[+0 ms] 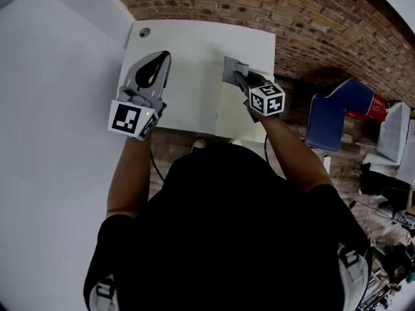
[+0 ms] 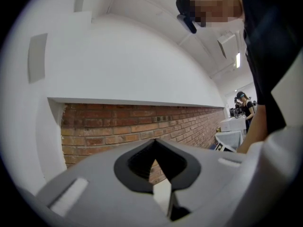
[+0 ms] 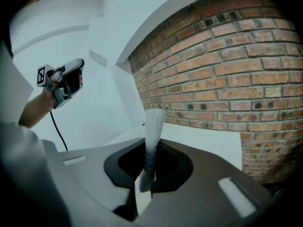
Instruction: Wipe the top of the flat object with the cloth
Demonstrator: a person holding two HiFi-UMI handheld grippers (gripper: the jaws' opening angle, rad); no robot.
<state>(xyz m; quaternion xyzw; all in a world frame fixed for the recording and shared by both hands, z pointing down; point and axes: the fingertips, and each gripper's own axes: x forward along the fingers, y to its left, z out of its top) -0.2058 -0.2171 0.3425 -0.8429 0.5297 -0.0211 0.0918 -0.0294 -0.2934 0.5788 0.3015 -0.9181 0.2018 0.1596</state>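
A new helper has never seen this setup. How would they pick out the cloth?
Find the white tabletop set against the brick wall. Near its right edge, the right gripper is clamped on the cloth. It is the only knitted-textured fabric there, grey against the plain white.

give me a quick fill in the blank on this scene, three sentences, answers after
1. The right hand-held gripper is shut on a grey ____.
2. The left hand-held gripper has its jaws together and holds ____.
3. Beyond the white table stands a wall made of ____.
Missing words: cloth; nothing; brick.
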